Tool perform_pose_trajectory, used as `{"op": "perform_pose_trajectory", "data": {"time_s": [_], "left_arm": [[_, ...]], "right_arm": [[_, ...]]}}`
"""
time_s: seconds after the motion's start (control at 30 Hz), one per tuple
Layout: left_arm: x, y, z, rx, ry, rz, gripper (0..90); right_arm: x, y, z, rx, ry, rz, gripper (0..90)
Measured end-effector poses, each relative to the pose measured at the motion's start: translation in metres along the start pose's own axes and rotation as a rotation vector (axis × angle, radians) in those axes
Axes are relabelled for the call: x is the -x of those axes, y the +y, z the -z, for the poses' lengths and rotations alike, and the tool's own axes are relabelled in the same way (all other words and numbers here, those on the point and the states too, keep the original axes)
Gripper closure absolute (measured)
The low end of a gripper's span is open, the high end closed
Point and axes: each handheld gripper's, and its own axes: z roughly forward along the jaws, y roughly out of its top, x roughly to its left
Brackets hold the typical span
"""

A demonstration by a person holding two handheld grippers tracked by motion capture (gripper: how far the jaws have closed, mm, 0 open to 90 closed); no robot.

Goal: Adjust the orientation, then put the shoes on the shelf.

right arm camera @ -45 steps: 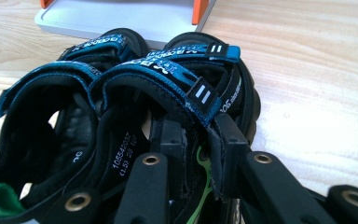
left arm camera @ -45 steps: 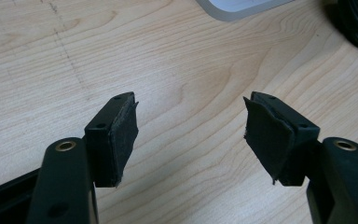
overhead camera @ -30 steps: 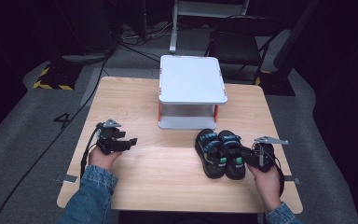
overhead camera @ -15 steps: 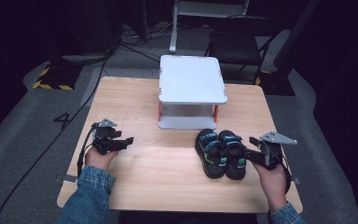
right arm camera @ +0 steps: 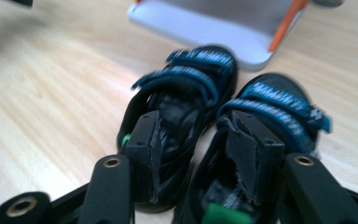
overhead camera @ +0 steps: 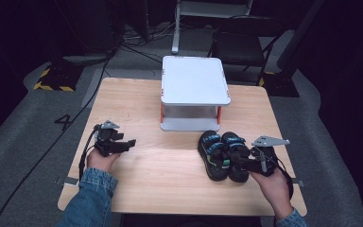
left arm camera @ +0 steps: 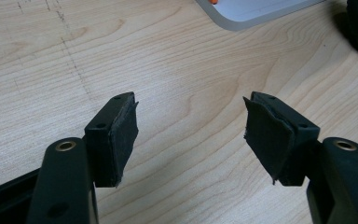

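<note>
The pair of small black strapped sandals with blue webbing (overhead camera: 223,154) lies side by side on the light wooden table (overhead camera: 170,184), toes toward the white two-tier shelf stand with orange posts (overhead camera: 194,92), just in front of its lower tier and right of the table's centre.

Handling, as judged: each sandal is light, with a flexible rubber-like sole and soft fabric straps. It is not fragile and unlikely to slip against the padded jaws. The straps will deform under load, so the firmer purchase is the heel rim or the side wall of the sole. The inner walls at the heels lie touching or nearly so; one pinch across both may lift the pair together, but the hold would be less secure than on a single shoe.

The right gripper (overhead camera: 244,165) stands at the heel end of the sandals (right arm camera: 205,121). Its jaws are spread, one over each heel opening, with nothing yet pinched between them. The left gripper (overhead camera: 127,143) rests low over bare wood at the table's left side, jaws wide apart and holding nothing.

Clearance: the near and right table edges lie close to the right hand (overhead camera: 273,182). Open wood extends left of the sandals. The stand's top surface is bare; the gap between its tiers is low and bounded by the posts
</note>
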Motion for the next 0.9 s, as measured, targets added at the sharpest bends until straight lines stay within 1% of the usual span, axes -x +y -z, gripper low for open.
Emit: {"op": "perform_pose_trajectory", "data": {"time_s": [0.03, 0.1, 0.13, 0.2, 0.3, 0.47, 0.53, 0.57, 0.6, 0.63, 0.67, 0.7, 0.73, 0.77, 0.8, 0.83, 0.9], "left_arm": [[0.0, 0.0, 0.0, 0.006, 0.001, -0.002, 34.4], [0.0, 0.0, 0.0, 0.007, 0.001, -0.003, 34.4], [0.0, 0.0, 0.0, 0.004, -0.001, -0.001, 34.4], [0.0, 0.0, 0.0, 0.005, -0.001, 0.001, 34.4], [0.0, -0.001, 0.001, -0.003, 0.001, -0.003, 34.4], [0.001, -0.003, 0.003, -0.005, 0.012, -0.006, 34.3], [0.001, -0.004, 0.004, -0.014, 0.015, -0.008, 34.2], [0.0, -0.005, 0.004, -0.016, 0.016, -0.006, 34.0], [0.0, -0.005, 0.004, -0.016, 0.016, -0.006, 33.9], [0.001, -0.006, 0.004, -0.013, 0.02, -0.003, 34.0], [0.001, -0.007, 0.005, -0.011, 0.019, -0.002, 34.0], [0.0, -0.009, 0.007, -0.012, 0.025, -0.004, 34.0], [0.0, -0.01, 0.008, -0.011, 0.025, 0.002, 34.0], [-0.001, -0.011, 0.01, -0.007, 0.028, 0.0, 34.0], [-0.001, -0.011, 0.01, -0.007, 0.028, 0.0, 34.0], [-0.002, -0.012, 0.013, 0.0, 0.029, 0.009, 34.0], [-0.003, -0.014, 0.015, 0.006, 0.035, 0.014, 34.0]], "right_arm": [[-0.001, 0.0, -0.001, -0.011, 0.002, 0.011, 54.7], [-0.001, 0.0, -0.002, -0.015, -0.002, 0.018, 54.6], [-0.001, -0.001, -0.004, -0.03, -0.003, 0.025, 54.4], [-0.001, -0.001, -0.007, -0.052, 0.003, 0.012, 54.4], [0.002, -0.002, -0.01, -0.065, 0.009, -0.005, 54.7], [0.006, -0.002, -0.015, -0.053, -0.007, -0.014, 54.0], [0.008, 0.0, -0.017, -0.049, -0.013, -0.037, 51.8], [0.009, 0.0, -0.019, -0.04, -0.008, -0.049, 51.2], [0.009, 0.0, -0.019, -0.04, -0.008, -0.049, 51.2], [0.012, 0.002, -0.024, -0.056, 0.004, -0.083, 52.4], [0.012, 0.002, -0.024, -0.056, 0.004, -0.083, 52.4], [0.012, 0.003, -0.028, -0.071, 0.019, -0.106, 52.6], [0.011, 0.003, -0.03, -0.073, 0.017, -0.109, 52.6], [0.01, 0.004, -0.03, -0.086, 0.014, -0.107, 52.7], [0.01, 0.004, -0.03, -0.086, 0.014, -0.107, 52.7], [0.008, 0.004, -0.03, -0.12, -0.008, -0.101, 52.0], [0.006, 0.004, -0.027, -0.12, -0.016, -0.097, 52.2]]}}
